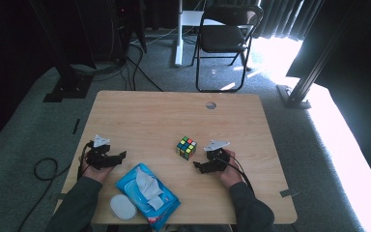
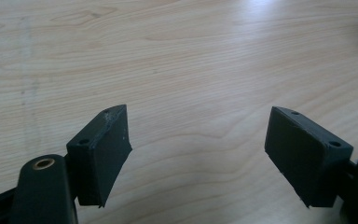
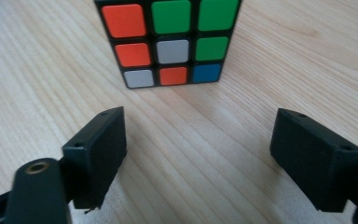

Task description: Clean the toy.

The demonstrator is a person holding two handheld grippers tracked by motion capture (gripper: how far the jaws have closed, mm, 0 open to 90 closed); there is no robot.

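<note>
Near edge: wipes pack (image 1: 148, 195) and white lid (image 1: 122, 207) sit at the near-left, lid almost at the lip. Left tool (image 1: 121, 155) just beyond the pack, released, jaws apart over bare table (image 2: 177, 60). Right tool (image 1: 198, 166) also released, nothing between its jaws, aimed at the cube (image 3: 168, 39) just ahead, not touching. Cube sits about mid-table, right of centre, free room all round. Far half is clear up to the grommet hole (image 1: 211, 105) by the far edge.

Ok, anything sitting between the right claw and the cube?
No. In the right gripper view, only bare wooden table lies between the open right claw and the cube.
</note>
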